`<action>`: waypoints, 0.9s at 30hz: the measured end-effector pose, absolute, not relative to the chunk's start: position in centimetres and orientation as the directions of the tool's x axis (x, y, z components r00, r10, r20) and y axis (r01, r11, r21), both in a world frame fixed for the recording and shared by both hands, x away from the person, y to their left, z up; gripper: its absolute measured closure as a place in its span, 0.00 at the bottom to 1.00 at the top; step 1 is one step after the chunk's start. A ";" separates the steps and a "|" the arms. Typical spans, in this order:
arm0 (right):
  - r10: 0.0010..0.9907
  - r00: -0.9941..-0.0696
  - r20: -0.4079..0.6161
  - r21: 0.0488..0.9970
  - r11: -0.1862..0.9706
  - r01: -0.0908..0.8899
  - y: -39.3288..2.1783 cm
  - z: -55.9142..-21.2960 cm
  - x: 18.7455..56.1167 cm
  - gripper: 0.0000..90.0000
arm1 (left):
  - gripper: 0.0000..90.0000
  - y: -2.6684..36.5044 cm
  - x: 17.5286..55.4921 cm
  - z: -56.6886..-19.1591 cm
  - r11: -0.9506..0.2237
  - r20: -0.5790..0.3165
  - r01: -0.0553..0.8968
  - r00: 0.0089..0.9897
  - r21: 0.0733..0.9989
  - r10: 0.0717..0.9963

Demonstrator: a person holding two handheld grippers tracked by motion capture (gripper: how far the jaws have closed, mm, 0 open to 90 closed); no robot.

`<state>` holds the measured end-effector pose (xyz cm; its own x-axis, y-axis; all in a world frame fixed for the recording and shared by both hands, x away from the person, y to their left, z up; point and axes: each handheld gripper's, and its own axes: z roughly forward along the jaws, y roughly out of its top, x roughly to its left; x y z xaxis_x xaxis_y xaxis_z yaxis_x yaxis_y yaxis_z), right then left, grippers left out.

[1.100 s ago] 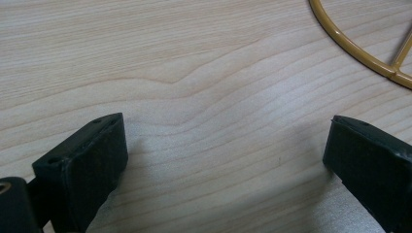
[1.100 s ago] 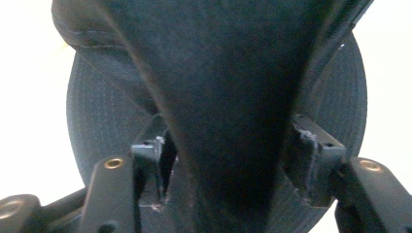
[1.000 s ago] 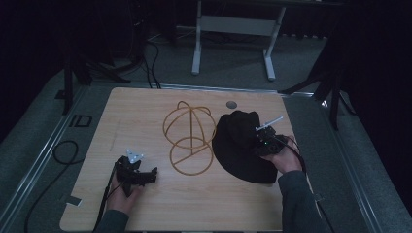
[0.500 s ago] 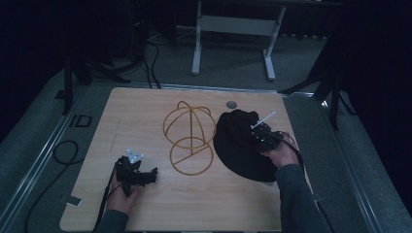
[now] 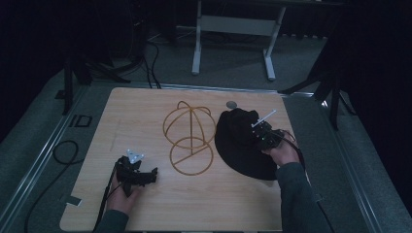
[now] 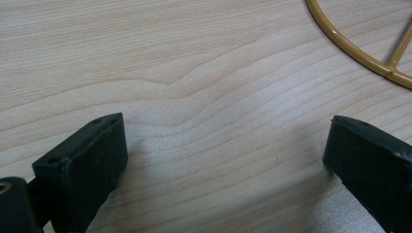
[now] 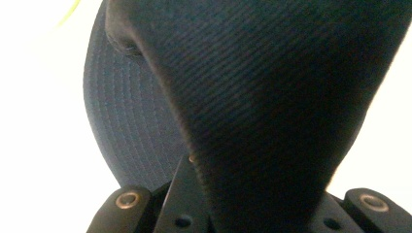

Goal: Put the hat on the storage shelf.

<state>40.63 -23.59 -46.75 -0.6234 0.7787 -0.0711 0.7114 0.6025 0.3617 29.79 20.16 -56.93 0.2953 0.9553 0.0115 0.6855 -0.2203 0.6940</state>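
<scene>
A: From above, the right claw (image 5: pixel 256 132) sits on a black hat (image 5: pixel 238 145) at the tabletop's (image 5: pixel 145 111) right side; what does its own camera add?

B: Close up, the hat's (image 7: pixel 272 97) ribbed cloth bunches between the jaws, which have just been closing and now pinch a fold of it. The brim curves off to the left.

A: And the left claw (image 5: pixel 145 175)?

B: Its jaws stand wide apart over bare wood grain (image 6: pixel 204 97), holding nothing, a gold wire (image 6: pixel 359 53) crossing the corner.

A: That wire?

B: A gold wire stand (image 5: pixel 189 141), ring base and domed hoops, standing between the two claws, just beside the hat. A small grey disc (image 5: pixel 231 104) lies behind the hat.

A: The room?

B: Dark; cables (image 5: pixel 58 155) and a white frame (image 5: pixel 233 29) on grey floor.
</scene>
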 end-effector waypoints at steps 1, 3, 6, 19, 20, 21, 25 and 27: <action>0.778 -0.624 -0.069 0.361 0.603 0.711 -23.6 -46.7 40.6 0.97 | 0.03 20.2 29.8 -56.9 -0.221 0.012 0.686 0.295 0.694 0.955; 0.776 -0.627 -0.068 0.364 0.605 0.708 -23.7 -46.7 40.6 0.97 | 0.03 20.2 29.8 -56.9 -0.220 0.012 0.686 0.295 0.694 0.955; 0.774 -0.630 -0.068 0.364 0.607 0.706 -23.6 -46.5 40.5 0.97 | 0.03 20.2 29.8 -56.9 -0.221 0.012 0.685 0.296 0.694 0.955; 0.754 -0.651 -0.086 0.369 0.631 0.682 -23.3 -45.1 40.2 0.98 | 0.03 20.2 29.8 -56.9 -0.223 0.013 0.685 0.297 0.694 0.955; 0.754 -0.651 -0.088 0.370 0.632 0.681 -23.3 -45.0 40.2 0.98 | 0.03 20.2 29.8 -56.9 -0.223 0.013 0.685 0.297 0.694 0.955; 0.754 -0.651 -0.090 0.370 0.632 0.681 -23.3 -44.8 40.1 0.98 | 0.03 20.2 29.8 -56.9 -0.223 0.014 0.685 0.297 0.694 0.955; 0.752 -0.653 -0.090 0.376 0.633 0.677 -23.4 -44.4 40.0 0.98 | 0.03 20.2 29.8 -56.9 -0.226 0.015 0.685 0.299 0.692 0.954; 0.750 -0.656 -0.089 0.378 0.634 0.674 -23.4 -44.2 39.9 0.98 | 0.03 20.2 29.8 -56.9 -0.226 0.015 0.686 0.299 0.692 0.954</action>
<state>39.93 -23.37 -44.18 -0.6557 0.7498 -0.0886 0.6742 0.6342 0.3784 29.79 20.20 -56.91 0.2989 0.9542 0.0152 0.6856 -0.2257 0.6921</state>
